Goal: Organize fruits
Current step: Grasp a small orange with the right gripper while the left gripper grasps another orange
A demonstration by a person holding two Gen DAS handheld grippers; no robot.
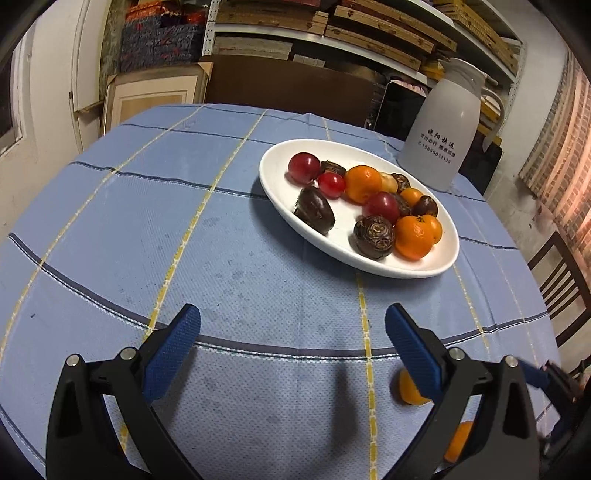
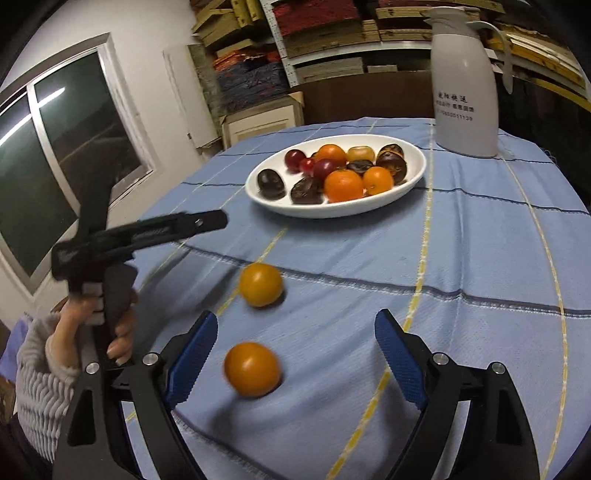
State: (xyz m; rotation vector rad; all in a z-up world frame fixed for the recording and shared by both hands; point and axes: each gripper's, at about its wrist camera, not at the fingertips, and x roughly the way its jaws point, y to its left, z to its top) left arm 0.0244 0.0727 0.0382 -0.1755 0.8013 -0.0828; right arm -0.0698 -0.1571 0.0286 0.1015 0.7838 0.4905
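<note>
Round surface (image 1: pixel 229 236) covered with blue cloth, crossed by yellow and dark stripes; faint grey stains toward the near edge. White oval plate (image 1: pixel 275 192) set toward the far right edge, loaded with oranges, red fruits and dark brown wrinkled fruits, touching one another in a cluster. White jug (image 1: pixel 443 125) with printed lettering standing just beyond the plate, at the far edge. Two loose orange fruits on bare cloth near the near edge: far one (image 2: pixel 260 284) and near one (image 2: pixel 252 369), apart from each other and well apart from the plate; near one blurred.

Left tongs (image 1: pixel 291 332) spread wide, holding nothing, above bare cloth at the near edge. Right tongs (image 2: pixel 295 343) spread wide, holding nothing, with the near loose fruit lying between the fingers, closer to the left finger; contact cannot be told. Left hand (image 2: pixel 92 325) in grey knitted sleeve gripping the left tool's handle.

Room: shelving (image 1: pixel 332 33) behind the surface stacked with flat wooden boxes and folded patterned textiles; dark window (image 2: pixel 55 147) in white wall; wooden chair (image 1: pixel 557 280) by the right edge; brick-pattern wall (image 1: pixel 561 147) beyond.
</note>
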